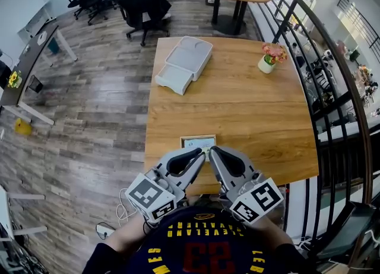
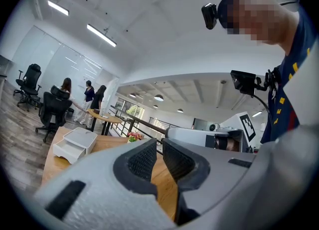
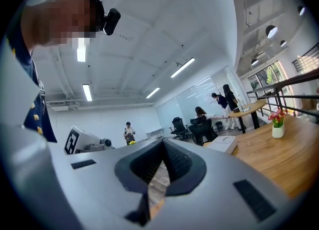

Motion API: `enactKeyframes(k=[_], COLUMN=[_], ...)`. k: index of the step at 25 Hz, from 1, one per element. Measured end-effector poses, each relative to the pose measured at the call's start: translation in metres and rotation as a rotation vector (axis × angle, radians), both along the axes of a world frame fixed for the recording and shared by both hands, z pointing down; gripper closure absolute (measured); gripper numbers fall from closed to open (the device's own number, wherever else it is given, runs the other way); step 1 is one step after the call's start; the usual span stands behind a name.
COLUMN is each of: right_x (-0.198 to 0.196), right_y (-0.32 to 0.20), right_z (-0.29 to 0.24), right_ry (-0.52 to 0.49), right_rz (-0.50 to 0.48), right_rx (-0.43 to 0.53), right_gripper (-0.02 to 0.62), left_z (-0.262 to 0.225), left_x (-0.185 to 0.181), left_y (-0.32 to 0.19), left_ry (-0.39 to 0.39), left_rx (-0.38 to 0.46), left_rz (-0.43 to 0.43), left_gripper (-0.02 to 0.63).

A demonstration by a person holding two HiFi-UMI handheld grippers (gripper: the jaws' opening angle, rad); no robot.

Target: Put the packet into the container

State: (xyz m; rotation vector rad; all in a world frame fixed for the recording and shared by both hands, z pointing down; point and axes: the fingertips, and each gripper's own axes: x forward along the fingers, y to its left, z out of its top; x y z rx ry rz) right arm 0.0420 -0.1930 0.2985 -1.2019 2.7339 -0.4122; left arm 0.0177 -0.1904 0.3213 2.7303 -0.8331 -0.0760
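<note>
Left claw (image 1: 200,153) barely ajar, right claw (image 1: 214,151) closed, packet (image 1: 198,142) beyond

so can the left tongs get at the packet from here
probably yes: the packet lies on the table right ahead of the left tongs, nothing between, but they're barely open

Wood table (image 1: 249,112) w/ 3 items: white container (image 1: 185,62) far-left, flower pot (image 1: 268,60) far-right, packet (image 1: 198,142) near edge.

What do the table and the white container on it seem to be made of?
The table looks like matte wood or veneer: brown grain lines show. The container is probably smooth white plastic: rounded, moulded edges.
</note>
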Motion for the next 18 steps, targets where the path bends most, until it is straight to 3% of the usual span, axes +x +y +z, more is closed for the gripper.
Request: enactKeyframes(k=[18], right_x=[-0.0033], right_y=[0.0018], right_z=[-0.0002], right_ry=[0.003], right_rz=[-0.004], right_rx=[0.004], right_gripper=[0.584], left_z=[-0.0016], left_x=[-0.0044], left_y=[0.0007], left_ry=[-0.008], left_rx=[0.009], left_rz=[0.0], left_gripper=[0.572])
